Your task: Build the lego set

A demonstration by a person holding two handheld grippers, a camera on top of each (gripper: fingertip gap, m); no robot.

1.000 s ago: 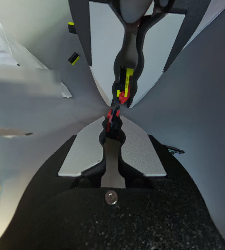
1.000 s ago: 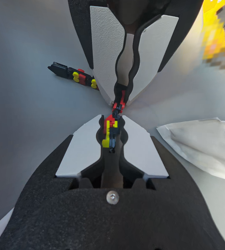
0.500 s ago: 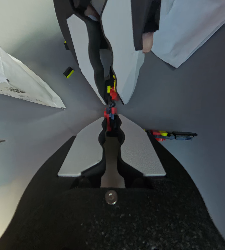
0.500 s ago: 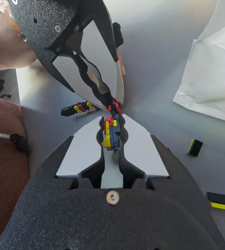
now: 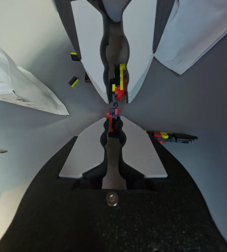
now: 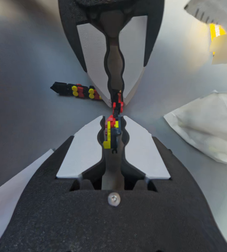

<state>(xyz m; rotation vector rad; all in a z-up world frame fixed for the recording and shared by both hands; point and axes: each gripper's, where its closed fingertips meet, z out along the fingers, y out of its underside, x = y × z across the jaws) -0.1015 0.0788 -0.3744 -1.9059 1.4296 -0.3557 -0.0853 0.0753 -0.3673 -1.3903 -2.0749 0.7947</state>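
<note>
Above a grey table (image 5: 192, 102), each claw, left (image 5: 113, 118) and right (image 6: 112, 118), pinches a lego piece, tips meeting.

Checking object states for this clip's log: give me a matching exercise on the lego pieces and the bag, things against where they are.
Things:
1. red and dark blue lego piece
2. yellow, red and dark lego piece
3. long black lego strip with yellow studs
4. paper bag

Places:
A. held in the right claw
B. white, lying on the table at the right of the right wrist view
C. held in the left claw
D. loose on the table, one end hidden behind the left claw

Pairs: 1-C, 2-A, 3-D, 4-B
</note>
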